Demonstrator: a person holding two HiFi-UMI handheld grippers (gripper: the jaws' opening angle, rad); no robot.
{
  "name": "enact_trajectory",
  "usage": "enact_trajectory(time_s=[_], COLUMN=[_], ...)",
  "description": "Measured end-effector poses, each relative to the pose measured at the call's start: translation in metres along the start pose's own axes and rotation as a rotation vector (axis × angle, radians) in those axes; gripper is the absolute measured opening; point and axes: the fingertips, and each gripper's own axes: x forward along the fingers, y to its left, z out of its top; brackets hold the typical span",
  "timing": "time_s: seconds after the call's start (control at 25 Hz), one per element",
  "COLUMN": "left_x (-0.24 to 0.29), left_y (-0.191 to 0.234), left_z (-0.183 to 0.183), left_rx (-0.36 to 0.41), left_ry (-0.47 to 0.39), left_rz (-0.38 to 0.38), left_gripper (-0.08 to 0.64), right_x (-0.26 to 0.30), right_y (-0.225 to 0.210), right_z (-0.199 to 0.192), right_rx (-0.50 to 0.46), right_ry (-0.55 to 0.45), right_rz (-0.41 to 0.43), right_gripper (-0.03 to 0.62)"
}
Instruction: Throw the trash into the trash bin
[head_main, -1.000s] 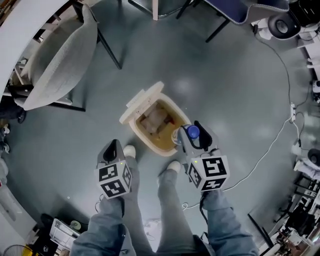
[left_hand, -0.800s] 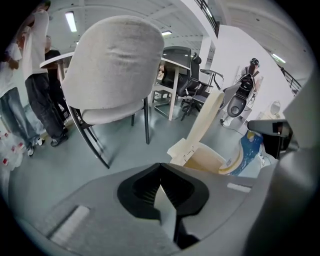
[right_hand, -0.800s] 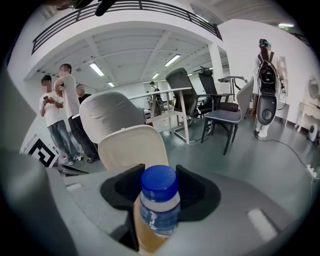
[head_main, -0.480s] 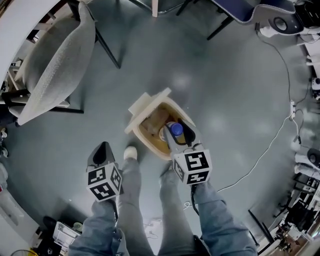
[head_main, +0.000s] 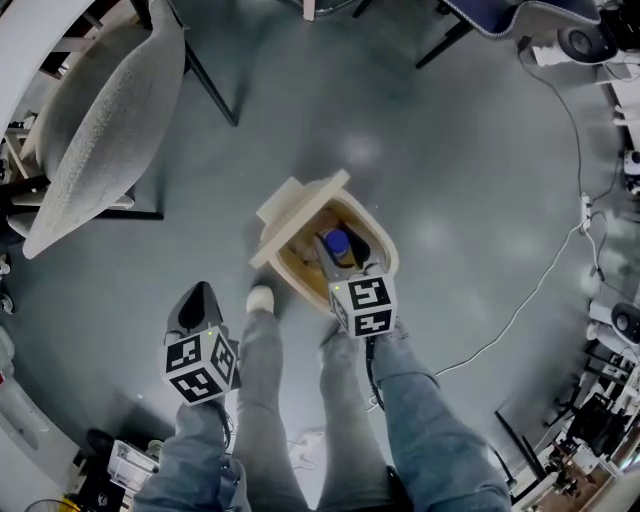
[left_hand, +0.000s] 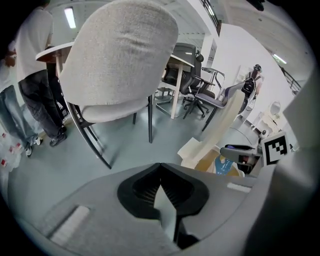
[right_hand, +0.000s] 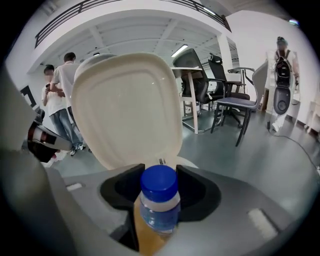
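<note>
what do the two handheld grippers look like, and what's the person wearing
The left gripper and right gripper are both grey moulded shells with black ribbed linings inside the jaws. Each carries a white cube printed with black square markers. The person wears blue jeans and pale shoes.

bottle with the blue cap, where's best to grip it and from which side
Grip the bottle on its round body just under the blue cap, coming in side-on so the jaws close across its width. That is how the right tool holds it over the open trash bin: the straight sides likely seat well, and the cap sits clear.
</note>
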Motion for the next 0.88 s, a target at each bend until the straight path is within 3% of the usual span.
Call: enact_trajectory(time_s=[0.24,0.88], left_x=[0.007,0.006], left_y=[0.008,0.011], left_z=[0.002,0.001], left_rx=[-0.02,-0.042], left_ry=[0.002,-0.004], left_rz=[0.0,0.01], left_gripper=[0.01,0.011], right_x=[0.017,0.001], right_y=[-0.004,-0.018], right_z=[-0.021,-0.017], right_rx=[-0.01,0.061], right_ry=[0.053,0.022], right_rz=[-0.026,-0.044], right_gripper=[0.199,0.244])
